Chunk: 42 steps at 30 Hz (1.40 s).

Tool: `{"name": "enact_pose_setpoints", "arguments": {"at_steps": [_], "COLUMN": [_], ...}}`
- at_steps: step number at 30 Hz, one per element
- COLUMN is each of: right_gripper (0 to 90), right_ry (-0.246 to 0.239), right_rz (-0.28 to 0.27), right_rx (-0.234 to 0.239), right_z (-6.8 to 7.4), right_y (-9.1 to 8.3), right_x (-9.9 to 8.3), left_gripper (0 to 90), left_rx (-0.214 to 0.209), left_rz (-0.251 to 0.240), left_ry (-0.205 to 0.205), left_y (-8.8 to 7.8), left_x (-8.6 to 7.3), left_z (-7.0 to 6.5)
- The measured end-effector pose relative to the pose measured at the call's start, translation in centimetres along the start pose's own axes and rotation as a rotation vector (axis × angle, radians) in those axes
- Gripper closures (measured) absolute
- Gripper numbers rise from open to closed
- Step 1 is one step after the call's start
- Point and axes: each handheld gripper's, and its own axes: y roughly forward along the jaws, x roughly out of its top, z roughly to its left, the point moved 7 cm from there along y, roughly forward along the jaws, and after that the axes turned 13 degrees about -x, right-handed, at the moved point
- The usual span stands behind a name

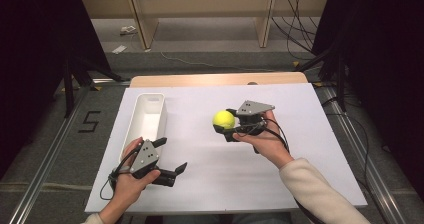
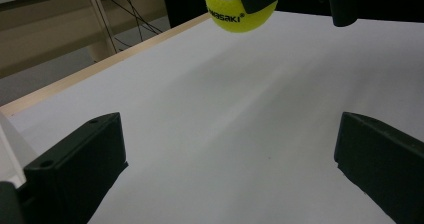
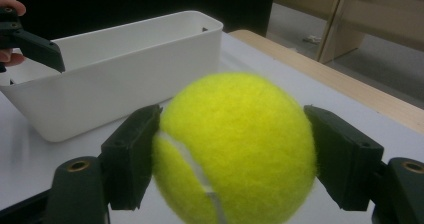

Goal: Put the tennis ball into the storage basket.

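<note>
tennis ball (image 1: pixel 223 119) clamped btwn jaws of right hand-held gripper (image 1: pixel 223 126), above table; left hand-held gripper (image 1: pixel 170 156) jaws apart.

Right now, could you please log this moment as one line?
right gripper: shut on ball, off the table | left gripper: open, empty | bin: left of ball

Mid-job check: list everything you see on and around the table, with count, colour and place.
tennis ball: one, yellow-green, gripped above the board's middle
bin: one, white, long, open-topped, at the board's left edge
board: one, white, covering the wooden table
shelf unit: one, light wood, on the floor beyond the table
cables: several, black, on the floor far right
left gripper: one, black, jaws open, beside the bin
right gripper: one, black, shut on the tennis ball
</note>
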Motion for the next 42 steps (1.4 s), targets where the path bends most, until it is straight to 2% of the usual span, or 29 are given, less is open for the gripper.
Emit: {"name": "enact_pose_setpoints", "arguments": {"at_steps": [42], "right_gripper": [26.7], "right_ry": [-0.023], "right_rz": [0.005], "right_rx": [0.013], "right_z": [1.5], "right_y": [1.7], "right_x": [0.8], "left_gripper": [0.0], "left_rx": [-0.003], "left_rz": [-0.004], "left_ry": [0.008], "left_y": [-0.1], "left_x": [0.1], "left_z": [-0.1]}}
